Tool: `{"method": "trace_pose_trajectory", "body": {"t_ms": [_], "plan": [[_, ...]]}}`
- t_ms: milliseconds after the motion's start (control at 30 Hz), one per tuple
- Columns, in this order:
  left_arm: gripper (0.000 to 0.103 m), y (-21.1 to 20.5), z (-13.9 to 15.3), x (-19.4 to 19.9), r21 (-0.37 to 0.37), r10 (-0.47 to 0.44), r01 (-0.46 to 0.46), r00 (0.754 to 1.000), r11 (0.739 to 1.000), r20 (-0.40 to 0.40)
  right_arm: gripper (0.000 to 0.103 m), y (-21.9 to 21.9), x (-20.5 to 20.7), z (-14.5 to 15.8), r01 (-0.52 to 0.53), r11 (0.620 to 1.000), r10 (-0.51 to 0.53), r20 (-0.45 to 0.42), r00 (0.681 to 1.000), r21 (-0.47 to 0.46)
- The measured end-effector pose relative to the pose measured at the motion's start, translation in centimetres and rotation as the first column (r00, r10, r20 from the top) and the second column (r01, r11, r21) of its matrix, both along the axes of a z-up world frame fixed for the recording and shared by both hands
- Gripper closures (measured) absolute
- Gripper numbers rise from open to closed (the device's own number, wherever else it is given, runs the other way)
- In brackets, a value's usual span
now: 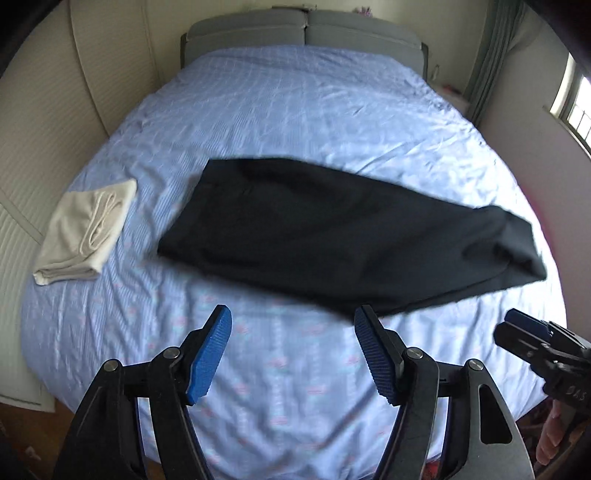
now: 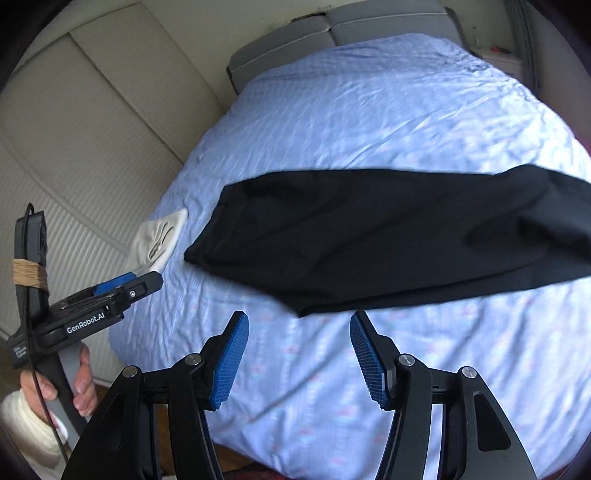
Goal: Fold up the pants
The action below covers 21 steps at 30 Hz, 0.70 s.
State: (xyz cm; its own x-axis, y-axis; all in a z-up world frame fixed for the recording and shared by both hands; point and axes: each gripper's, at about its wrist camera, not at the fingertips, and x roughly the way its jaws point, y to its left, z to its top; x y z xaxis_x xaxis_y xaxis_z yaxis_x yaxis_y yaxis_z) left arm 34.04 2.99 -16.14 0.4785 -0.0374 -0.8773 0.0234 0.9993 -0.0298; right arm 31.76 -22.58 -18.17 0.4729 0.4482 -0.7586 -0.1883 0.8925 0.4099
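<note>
Black pants (image 1: 332, 232) lie across the blue bed (image 1: 295, 110), folded lengthwise, waist end at the left and leg end at the right; they also show in the right wrist view (image 2: 388, 236). My left gripper (image 1: 293, 317) is open and empty, held above the sheet just short of the pants' near edge. My right gripper (image 2: 299, 321) is open and empty, just short of the pants' near lower corner. The right gripper also shows at the right edge of the left wrist view (image 1: 517, 328). The left gripper shows at the left of the right wrist view (image 2: 129, 282).
A folded cream garment (image 1: 86, 232) lies on the bed's left side, also in the right wrist view (image 2: 159, 240). A grey headboard (image 1: 303, 33) is at the far end. Pale wardrobe doors (image 2: 74, 129) stand left of the bed. A window (image 1: 576, 107) is at the right.
</note>
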Motion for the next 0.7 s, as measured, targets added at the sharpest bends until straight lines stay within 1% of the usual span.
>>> {"method": "trace_pose_trajectory", "body": {"t_ms": [133,267,367,400,467,533,567,633,700], "plan": [[0.035,3.1,-3.5,-0.2,-0.033,0.021,-0.022,0.999,0.999,-0.045,0.045,5.2,1.5,-4.2,-0.034,0.999,0.033,-0.057,0.998,-0.022],[0.035,4.1,-6.7,-0.2,-0.072,0.057,-0.062,0.996,0.995,-0.068,0.047,7.9,3.6,-8.4,-0.054,0.998,0.051,-0.092,0.994,-0.036],[0.035,4.3,-9.3,0.0,-0.076,0.071,-0.078,0.994,0.994,-0.081,0.047,8.6,5.2,-11.3,-0.055,0.997,0.05,-0.103,0.993,-0.045],[0.035,4.3,-10.0,0.2,-0.087,0.073,-0.08,0.994,0.993,-0.083,0.048,8.6,5.5,-11.8,-0.053,0.998,0.048,-0.103,0.993,-0.046],[0.035,4.1,-11.3,0.4,-0.095,0.078,-0.086,0.993,0.992,-0.089,0.048,8.7,6.5,-13.3,-0.042,0.998,0.037,-0.1,0.994,-0.043],[0.035,4.1,-12.3,0.6,-0.096,0.086,-0.095,0.992,0.991,-0.089,0.049,8.6,7.3,-14.9,-0.028,0.999,0.025,-0.118,0.993,-0.03],[0.035,4.1,-12.7,0.7,-0.09,0.095,-0.104,0.991,0.991,-0.095,0.051,8.5,7.6,-15.4,-0.024,0.999,0.021,-0.117,0.993,-0.028],[0.035,4.3,-13.1,0.7,-0.102,0.113,-0.123,0.989,0.987,-0.097,0.053,8.6,8.2,-16.3,-0.027,0.999,0.023,-0.121,0.992,-0.037],[0.035,4.6,-13.2,0.6,-0.105,0.127,-0.137,0.987,0.985,-0.097,0.053,8.9,8.6,-16.2,-0.037,0.998,0.032,-0.094,0.995,-0.045]]}}
